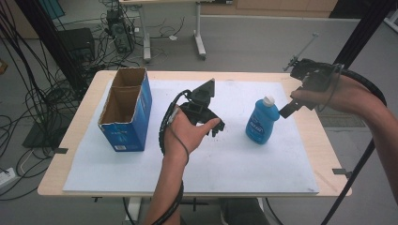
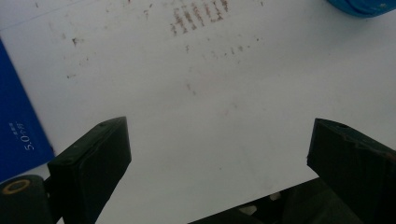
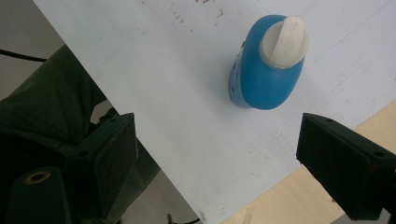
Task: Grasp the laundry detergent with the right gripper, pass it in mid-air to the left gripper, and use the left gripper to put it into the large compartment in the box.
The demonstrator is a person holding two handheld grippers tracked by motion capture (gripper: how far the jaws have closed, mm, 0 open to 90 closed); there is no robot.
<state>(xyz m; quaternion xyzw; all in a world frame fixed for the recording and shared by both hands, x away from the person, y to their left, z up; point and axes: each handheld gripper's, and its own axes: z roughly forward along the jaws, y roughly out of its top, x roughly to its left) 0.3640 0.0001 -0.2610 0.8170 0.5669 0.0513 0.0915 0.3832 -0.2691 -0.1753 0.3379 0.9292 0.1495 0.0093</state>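
I see both tongs apart, empty: left tongs (image 1: 213,126) mid-table over open white sheet (image 1: 225,159), right tongs (image 1: 287,108) beside blue bottle (image 1: 262,121) near right sheet edge.

White print on the side of the blue box (image 2: 18,140) reads "5.0" followed by small characters too tiny to make out. The label on the blue bottle (image 1: 262,123) is too blurred to read.
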